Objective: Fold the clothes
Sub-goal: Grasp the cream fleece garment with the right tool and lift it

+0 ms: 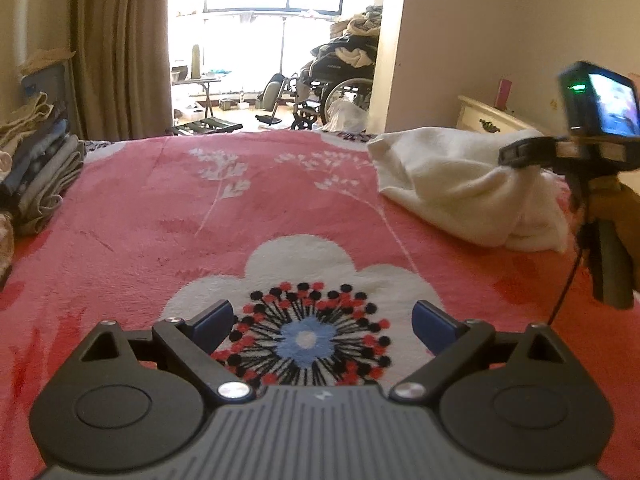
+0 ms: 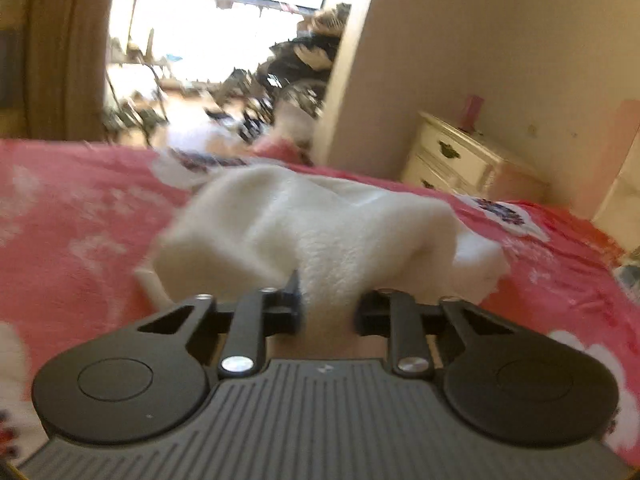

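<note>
On the pink blanket [image 1: 140, 220], right of its big flower [image 1: 304, 320], the white cloth [image 2: 312, 220] lies bunched; it looks soft, light and floppy. Right gripper [image 2: 328, 308] is clamped on its near fold; a corner would likely serve better. Left gripper [image 1: 322, 322] gapes apart, holding nothing, over the flower.

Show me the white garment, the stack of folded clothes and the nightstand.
white garment [image 2: 312, 220], right wrist view, its raised middle.
stack of folded clothes [image 1: 38, 168], left wrist view, its side.
nightstand [image 2: 452, 160], right wrist view, drawer front.
</note>
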`<move>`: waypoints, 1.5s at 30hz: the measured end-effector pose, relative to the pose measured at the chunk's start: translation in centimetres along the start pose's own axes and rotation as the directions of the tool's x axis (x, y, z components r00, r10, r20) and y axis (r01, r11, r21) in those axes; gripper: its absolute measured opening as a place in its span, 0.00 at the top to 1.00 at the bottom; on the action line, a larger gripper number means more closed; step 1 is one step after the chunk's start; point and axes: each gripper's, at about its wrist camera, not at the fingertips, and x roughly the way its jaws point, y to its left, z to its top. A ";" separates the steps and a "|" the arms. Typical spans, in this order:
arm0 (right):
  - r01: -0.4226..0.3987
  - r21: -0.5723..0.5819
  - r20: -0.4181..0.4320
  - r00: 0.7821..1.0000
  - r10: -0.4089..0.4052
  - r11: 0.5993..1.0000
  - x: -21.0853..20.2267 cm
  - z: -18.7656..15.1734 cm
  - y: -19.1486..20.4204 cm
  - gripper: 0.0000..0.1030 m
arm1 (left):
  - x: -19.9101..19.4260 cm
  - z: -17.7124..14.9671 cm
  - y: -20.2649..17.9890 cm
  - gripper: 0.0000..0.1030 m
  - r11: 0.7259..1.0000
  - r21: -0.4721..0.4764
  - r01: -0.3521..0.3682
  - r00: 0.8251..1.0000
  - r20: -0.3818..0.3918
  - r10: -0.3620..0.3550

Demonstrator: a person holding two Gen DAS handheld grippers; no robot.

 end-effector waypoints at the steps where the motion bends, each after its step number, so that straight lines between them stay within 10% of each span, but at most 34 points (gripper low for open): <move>1: -0.035 0.018 0.038 0.999 0.034 0.999 -1.8 -0.1 -0.3 0.89 | -0.7 0.0 0.0 0.06 1.000 0.002 0.003 1.000 0.005 -0.003; 12: -0.374 0.018 0.244 0.901 0.359 0.927 -22.4 -2.6 -0.3 0.93 | -13.4 -2.4 3.1 0.06 0.997 -0.068 0.020 0.998 0.068 -0.016; 22: -0.639 -0.186 0.057 0.751 0.658 0.746 -39.7 -12.5 4.9 0.92 | -26.2 -5.8 9.4 0.02 0.994 -0.099 -0.055 0.991 0.120 0.067; 30: -0.698 -0.245 -0.204 0.715 0.668 0.673 -43.4 -15.7 5.0 0.57 | -24.7 -6.3 7.0 0.02 0.998 -0.013 0.060 0.997 0.047 -0.059; 34: -0.709 -0.086 -0.123 0.705 0.699 0.700 -44.4 -13.7 -1.4 0.23 | -21.5 -5.6 2.9 0.02 0.980 0.088 0.179 0.984 0.002 -0.180; 41: -0.335 0.208 -0.026 0.937 0.348 0.919 -32.2 -10.3 -10.2 0.07 | -14.3 -7.2 -3.6 0.03 0.939 0.257 0.227 0.970 -0.145 -0.195; 45: -0.115 0.462 -0.136 0.971 0.198 0.880 -22.1 -9.7 -14.6 0.07 | -11.5 -9.2 -3.3 0.02 0.951 0.221 0.216 0.959 -0.229 -0.165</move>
